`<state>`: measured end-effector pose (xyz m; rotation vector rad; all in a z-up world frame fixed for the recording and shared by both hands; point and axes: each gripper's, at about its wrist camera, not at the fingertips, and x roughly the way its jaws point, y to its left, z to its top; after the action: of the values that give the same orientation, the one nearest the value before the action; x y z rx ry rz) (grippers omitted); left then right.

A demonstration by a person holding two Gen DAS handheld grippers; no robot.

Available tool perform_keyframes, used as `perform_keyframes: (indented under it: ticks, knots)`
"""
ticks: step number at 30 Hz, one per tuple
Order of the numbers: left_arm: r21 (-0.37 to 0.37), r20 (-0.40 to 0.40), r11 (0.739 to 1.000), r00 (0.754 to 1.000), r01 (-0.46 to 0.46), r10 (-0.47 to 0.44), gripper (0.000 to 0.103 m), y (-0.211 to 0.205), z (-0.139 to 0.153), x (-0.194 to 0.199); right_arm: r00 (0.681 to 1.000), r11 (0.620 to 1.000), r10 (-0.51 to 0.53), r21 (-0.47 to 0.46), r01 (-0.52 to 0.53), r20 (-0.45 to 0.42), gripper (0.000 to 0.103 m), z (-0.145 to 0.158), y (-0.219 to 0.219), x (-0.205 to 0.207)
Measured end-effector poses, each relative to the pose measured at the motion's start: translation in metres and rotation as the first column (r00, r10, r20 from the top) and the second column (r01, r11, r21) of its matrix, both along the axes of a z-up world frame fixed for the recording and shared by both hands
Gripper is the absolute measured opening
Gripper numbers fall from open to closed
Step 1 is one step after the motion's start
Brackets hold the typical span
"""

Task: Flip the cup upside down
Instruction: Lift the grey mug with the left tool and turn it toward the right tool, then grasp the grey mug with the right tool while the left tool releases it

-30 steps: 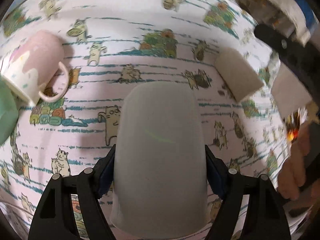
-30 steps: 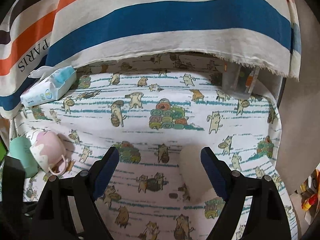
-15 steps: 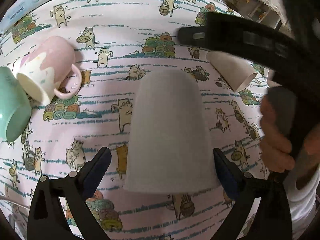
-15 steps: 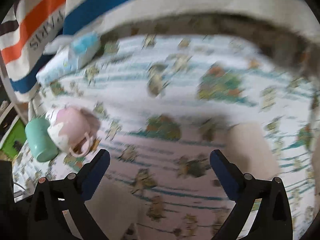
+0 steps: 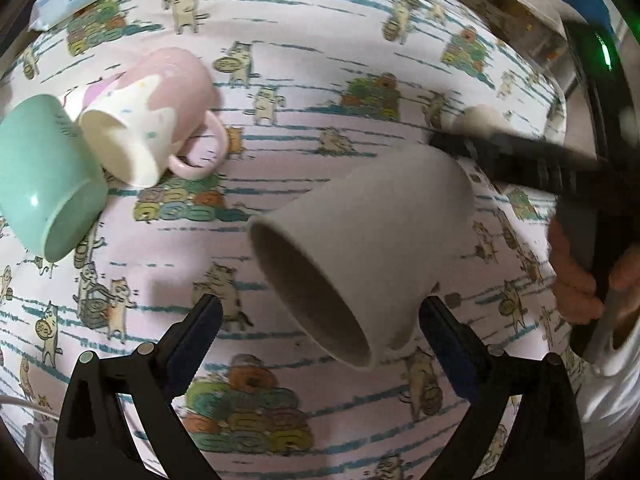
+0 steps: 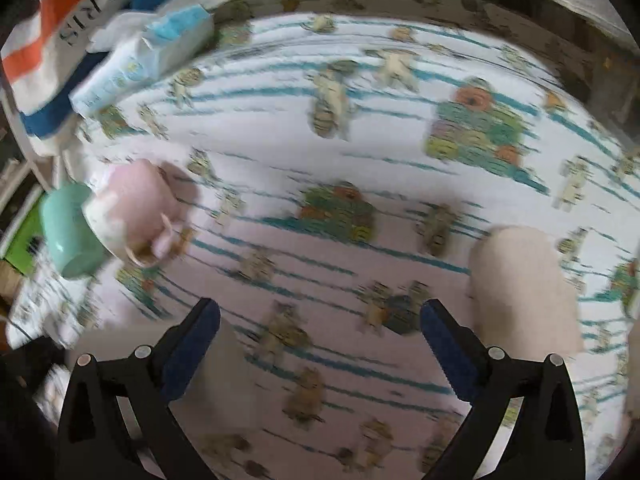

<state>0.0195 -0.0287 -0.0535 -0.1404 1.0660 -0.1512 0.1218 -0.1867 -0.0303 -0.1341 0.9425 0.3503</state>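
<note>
Cat-print bench (image 5: 320,92) carries all items. Grey cup (image 5: 360,240) lies tipped between the left hand-held gripper (image 5: 320,320) jaws, wide open, unheld. Looks stiff, matte, breakable; grip mid-wall. Right hand-held gripper (image 6: 320,320) open, empty.

A grey cup (image 5: 372,256) lies tipped on the cat-print cloth (image 5: 304,40) at frame centre, mouth facing lower left. The left gripper (image 5: 320,328) stands wide apart below it. A pink mug (image 5: 160,108) and green cup (image 5: 44,176) lie upper left.
</note>
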Motion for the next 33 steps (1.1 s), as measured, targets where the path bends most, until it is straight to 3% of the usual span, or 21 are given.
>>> perform_keyframes:
  ticks: [3, 5, 7, 9, 11, 13, 21, 27, 33]
  knots:
    - [0.003, 0.01, 1.0, 1.0, -0.025, 0.025, 0.098, 0.013, -0.003, 0.004, 0.998, 1.0, 0.016, -0.01, -0.016, -0.062, 0.101, -0.009, -0.008, -0.009]
    - [0.007, 0.013, 0.999, 0.999, -0.049, 0.048, 0.098, 0.023, -0.001, 0.008, 0.997, 0.999, 0.043, -0.011, -0.044, -0.058, 0.101, -0.01, -0.007, -0.017]
    - [0.014, 0.02, 0.999, 0.999, -0.047, 0.047, 0.098, 0.029, 0.002, 0.008, 1.0, 0.999, -0.007, -0.04, 0.008, 0.018, 0.1, -0.002, -0.008, -0.021]
    - [0.026, 0.033, 0.999, 0.998, -0.045, 0.044, 0.098, 0.031, 0.004, 0.005, 0.995, 0.999, -0.049, -0.001, 0.049, 0.083, 0.1, 0.012, -0.012, -0.015]
    - [0.029, 0.028, 0.998, 0.998, -0.049, 0.048, 0.098, 0.034, 0.004, 0.003, 0.995, 0.998, -0.054, 0.043, 0.05, 0.089, 0.1, 0.022, -0.011, -0.002]
    - [0.024, 0.023, 0.998, 0.998, -0.057, 0.056, 0.098, 0.036, 0.002, 0.001, 0.998, 0.998, -0.013, 0.062, 0.008, 0.068, 0.1, 0.025, -0.001, 0.012]
    - [0.037, 0.021, 0.996, 0.997, -0.079, 0.078, 0.098, 0.047, -0.001, -0.003, 0.992, 0.991, 0.118, -0.07, -0.115, 0.038, 0.1, 0.009, 0.052, 0.022]
    - [0.042, 0.006, 0.995, 0.995, -0.096, 0.096, 0.098, 0.054, -0.007, 0.003, 0.994, 0.994, 0.108, 0.007, -0.108, -0.006, 0.1, 0.007, 0.035, 0.011]
    - [0.043, 0.004, 0.992, 0.993, -0.115, 0.114, 0.098, 0.056, -0.01, 0.011, 0.992, 0.994, 0.112, -0.003, -0.112, -0.052, 0.1, 0.006, 0.022, -0.001]
